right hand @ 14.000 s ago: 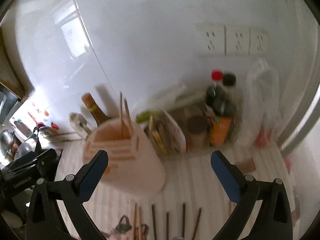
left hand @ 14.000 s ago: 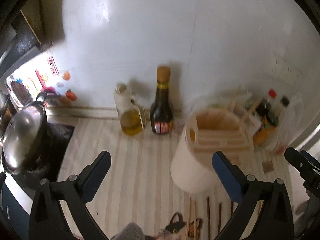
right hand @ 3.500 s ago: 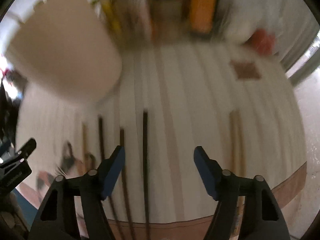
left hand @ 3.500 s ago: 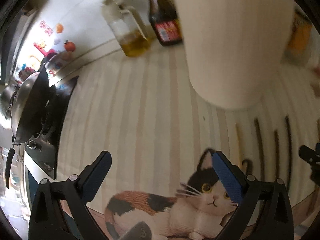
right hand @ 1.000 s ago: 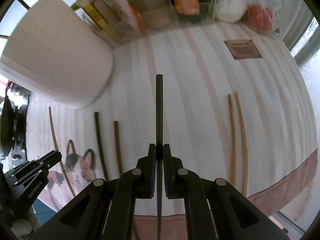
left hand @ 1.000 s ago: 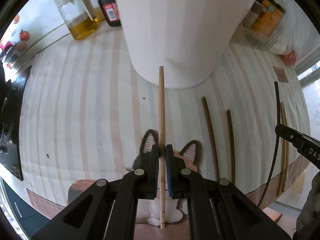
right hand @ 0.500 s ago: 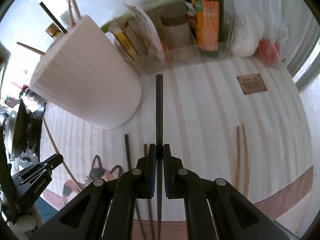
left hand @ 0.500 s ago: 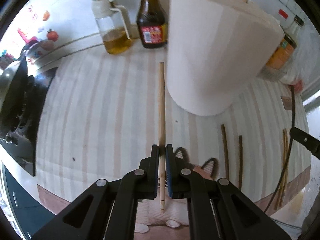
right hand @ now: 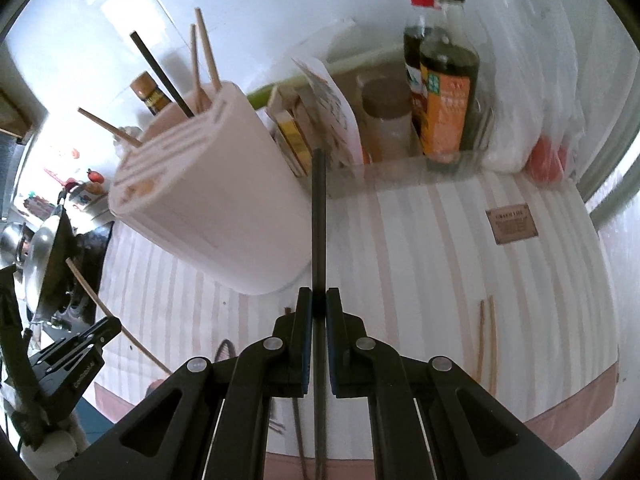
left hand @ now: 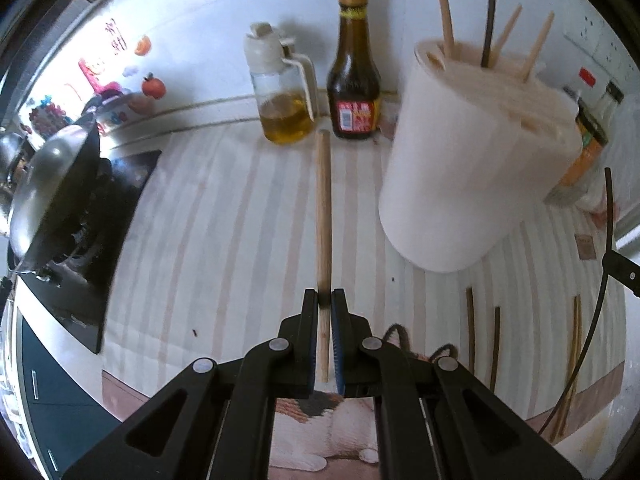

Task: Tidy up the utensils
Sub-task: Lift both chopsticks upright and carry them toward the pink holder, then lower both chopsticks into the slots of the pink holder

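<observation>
Here, left hand-held gripper [left hand: 324,300] pinches wooden chopstick [left hand: 323,216]; right [right hand: 319,300] pinches black chopstick [right hand: 319,224].

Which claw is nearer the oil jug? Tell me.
Left. The left claw points at the oil jug across the mat; the right claw sits farther right, the white holder hiding the jug.

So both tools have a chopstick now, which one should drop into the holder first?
Probably the right. The right tool points its black chopstick close beside the white holder; the left tool aims its wooden chopstick at open mat, farther from the holder's side.
</observation>
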`<action>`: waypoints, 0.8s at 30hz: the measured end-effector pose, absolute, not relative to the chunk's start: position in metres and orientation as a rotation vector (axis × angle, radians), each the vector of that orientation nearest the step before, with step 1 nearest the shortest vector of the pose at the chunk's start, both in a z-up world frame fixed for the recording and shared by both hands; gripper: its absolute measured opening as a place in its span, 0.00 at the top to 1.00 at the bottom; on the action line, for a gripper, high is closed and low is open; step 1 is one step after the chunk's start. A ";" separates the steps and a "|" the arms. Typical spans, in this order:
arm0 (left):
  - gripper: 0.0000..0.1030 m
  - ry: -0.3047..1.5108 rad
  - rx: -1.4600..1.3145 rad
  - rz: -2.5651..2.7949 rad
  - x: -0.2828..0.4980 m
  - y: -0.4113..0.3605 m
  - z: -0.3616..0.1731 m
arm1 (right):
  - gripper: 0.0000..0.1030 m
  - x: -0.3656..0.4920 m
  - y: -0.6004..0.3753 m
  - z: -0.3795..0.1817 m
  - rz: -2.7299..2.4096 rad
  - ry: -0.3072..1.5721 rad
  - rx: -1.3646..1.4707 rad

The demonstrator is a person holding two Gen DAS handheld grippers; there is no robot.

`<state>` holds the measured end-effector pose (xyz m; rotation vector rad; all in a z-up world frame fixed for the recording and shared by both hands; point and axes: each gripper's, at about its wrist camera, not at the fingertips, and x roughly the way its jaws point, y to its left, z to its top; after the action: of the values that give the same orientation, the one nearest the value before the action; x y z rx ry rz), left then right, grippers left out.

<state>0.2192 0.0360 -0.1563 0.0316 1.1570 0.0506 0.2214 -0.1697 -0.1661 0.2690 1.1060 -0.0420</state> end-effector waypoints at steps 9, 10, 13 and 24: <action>0.96 1.056 -0.008 0.073 0.225 0.051 -0.108 | 0.94 0.236 -0.158 -0.122 -0.009 1.007 0.247; 0.96 1.043 -0.016 0.074 0.227 0.053 -0.101 | 0.94 0.237 -0.156 -0.116 -0.010 0.994 0.240; 0.96 1.004 -0.027 0.078 0.232 0.055 -0.083 | 0.94 0.243 -0.152 -0.099 -0.022 0.950 0.212; 0.96 0.893 -0.066 0.087 0.253 0.051 -0.029 | 0.94 0.262 -0.135 -0.048 -0.047 0.800 0.145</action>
<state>0.2528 0.0507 -0.0288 -0.0659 0.8926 0.0870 0.2619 -0.1348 -0.0475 0.1446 0.7995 -0.0470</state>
